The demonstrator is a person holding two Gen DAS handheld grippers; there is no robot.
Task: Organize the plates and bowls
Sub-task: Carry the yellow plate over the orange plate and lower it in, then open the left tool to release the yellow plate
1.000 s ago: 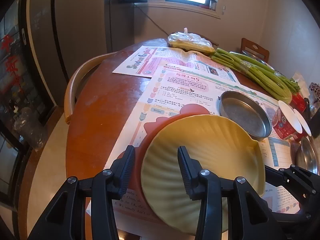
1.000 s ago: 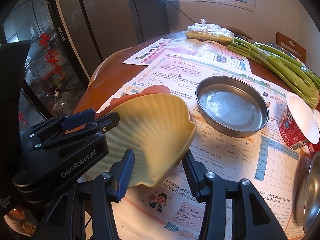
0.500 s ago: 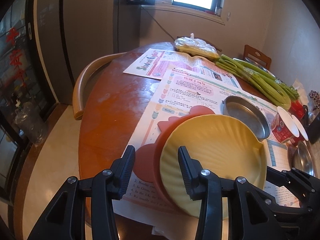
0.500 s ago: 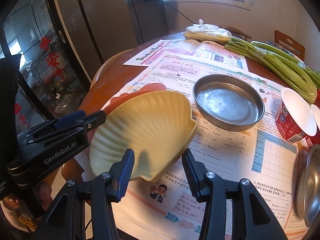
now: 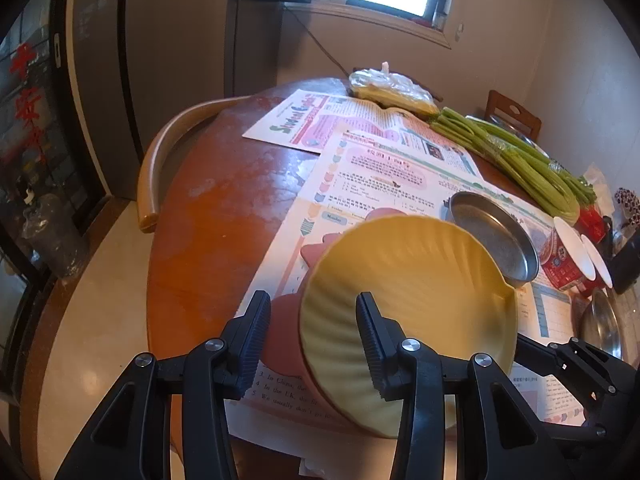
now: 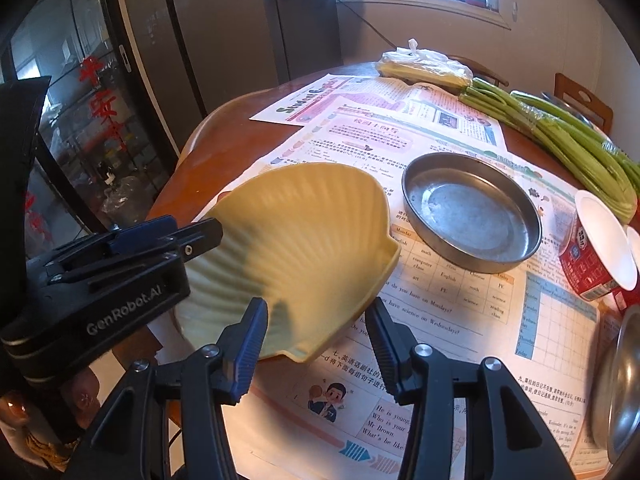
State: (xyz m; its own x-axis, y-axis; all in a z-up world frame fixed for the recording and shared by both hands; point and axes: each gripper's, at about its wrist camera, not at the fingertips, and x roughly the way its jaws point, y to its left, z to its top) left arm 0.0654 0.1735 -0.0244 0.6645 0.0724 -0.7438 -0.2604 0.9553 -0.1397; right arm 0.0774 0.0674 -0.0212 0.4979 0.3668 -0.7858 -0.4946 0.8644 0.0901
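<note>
The left tool point(image 5: 312, 330) has its fingers set well apart, straddling the near rim of the yellow shell-shaped plate point(image 5: 412, 292) without pinching it. The right tool point(image 6: 316, 334) is just as wide, its fingers either side of that plate's scalloped corner; whether a pad touches the rim is hard to tell from here. The plate sits tilted on a reddish-orange plate point(image 5: 284, 340), which lies on the newspapers point(image 6: 440, 312) covering the round wooden worktop point(image 5: 216, 232).

So one stack looks started, though the shell plate seems not yet settled flat. Just beyond it a shallow round metal pan point(image 6: 472, 220) stands alone, and another steel dish point(image 6: 622, 384) shows at the right edge, both unsorted. Farther out are red paper cups point(image 6: 596, 256), green stalks point(image 6: 560, 136) and a plastic bag point(image 6: 424, 66)
</note>
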